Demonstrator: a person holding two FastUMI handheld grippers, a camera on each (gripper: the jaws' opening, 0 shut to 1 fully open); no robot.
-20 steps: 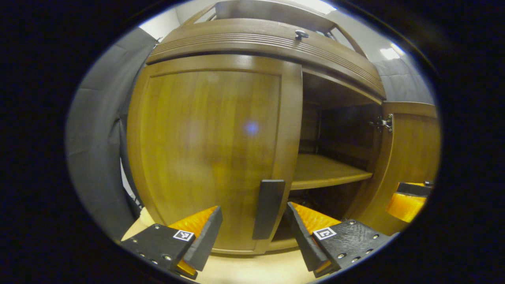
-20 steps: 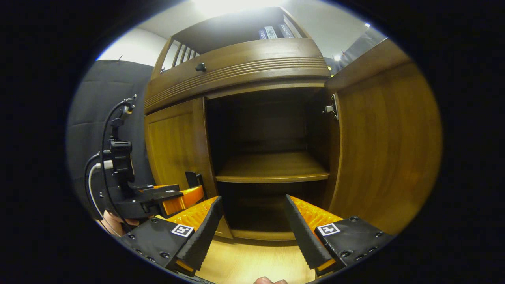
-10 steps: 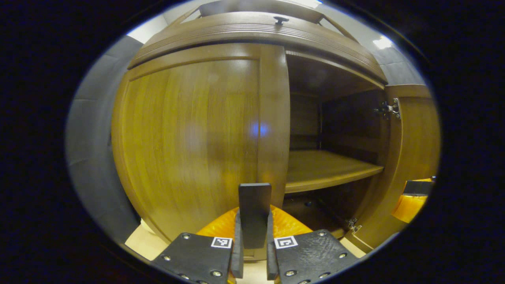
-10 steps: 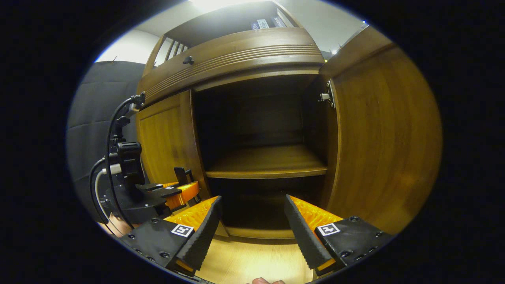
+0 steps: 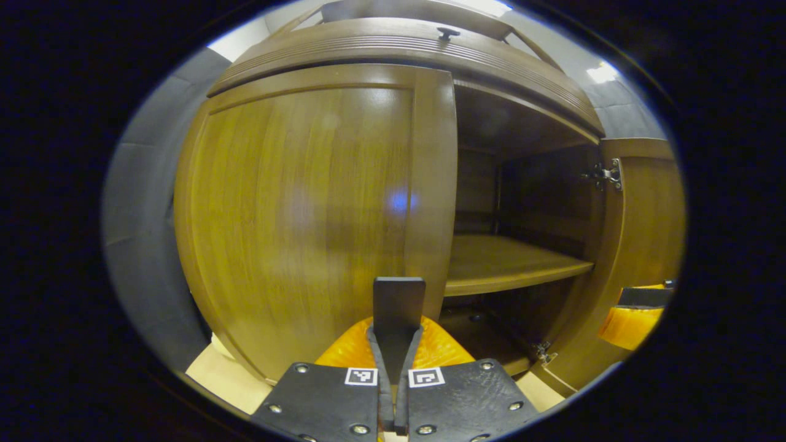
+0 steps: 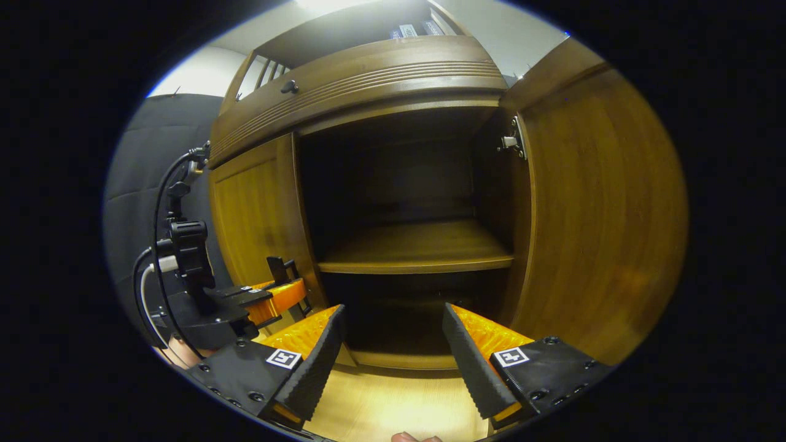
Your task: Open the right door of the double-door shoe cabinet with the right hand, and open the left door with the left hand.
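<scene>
Gripping the dark handle [image 5: 398,310] of the left door [image 5: 295,215], your left gripper [image 5: 395,344] has both fingers pressed together on the handle's lower end. That handle stands upright on the door's inner edge, right beside the open half of the shoe cabinet [image 5: 393,52]. The left door's free edge seems to stand slightly out from the cabinet front.

Your right gripper [image 6: 393,356] hangs in front of the cabinet's open right half with its fingers spread wide and nothing between them. A pale wood floor [image 6: 393,408] lies under it. From the right gripper view you can see your left gripper [image 6: 279,294] off at the left door [image 6: 255,221], with cables rising from its body.

Beyond both grippers, the right door [image 6: 595,209] is swung well out from the cabinet on its metal hinge [image 6: 511,142]. Deeper inside the cabinet, a bare wooden shelf [image 6: 417,248] crosses the dark interior. A small round knob [image 6: 288,87] sits on the ribbed band above the doors.
</scene>
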